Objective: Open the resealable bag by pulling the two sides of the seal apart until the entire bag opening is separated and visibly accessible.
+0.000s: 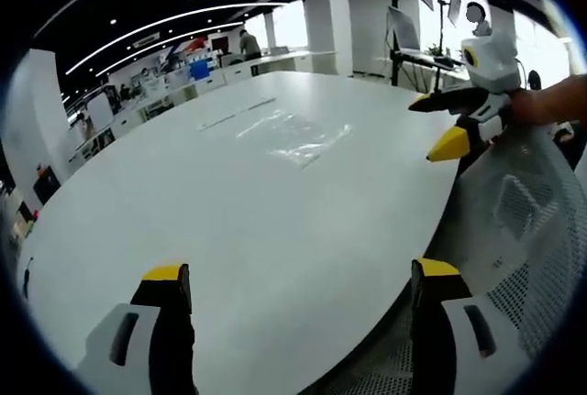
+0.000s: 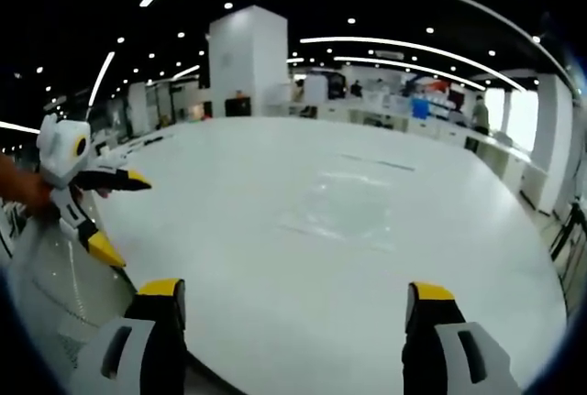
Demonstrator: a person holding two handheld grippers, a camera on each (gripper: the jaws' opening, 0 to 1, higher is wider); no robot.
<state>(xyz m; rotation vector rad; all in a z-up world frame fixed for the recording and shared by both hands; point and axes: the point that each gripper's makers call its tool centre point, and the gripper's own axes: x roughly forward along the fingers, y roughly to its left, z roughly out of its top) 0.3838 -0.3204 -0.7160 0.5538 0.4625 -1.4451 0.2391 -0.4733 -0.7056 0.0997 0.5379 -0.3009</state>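
Clear resealable bag [image 1: 292, 136] flat on white table [image 1: 275, 221], far from near edge. Left gripper [image 1: 301, 278], right gripper [image 2: 292, 296]: jaws wide, holding nothing.

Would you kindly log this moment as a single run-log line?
stage: pre-grasp | bag: flat on table, untouched | left gripper: open, short of bag | right gripper: open, short of bag

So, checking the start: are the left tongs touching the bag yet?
Apart. In the left gripper view the open left tongs sit well short of the clear bag, bare white table between.
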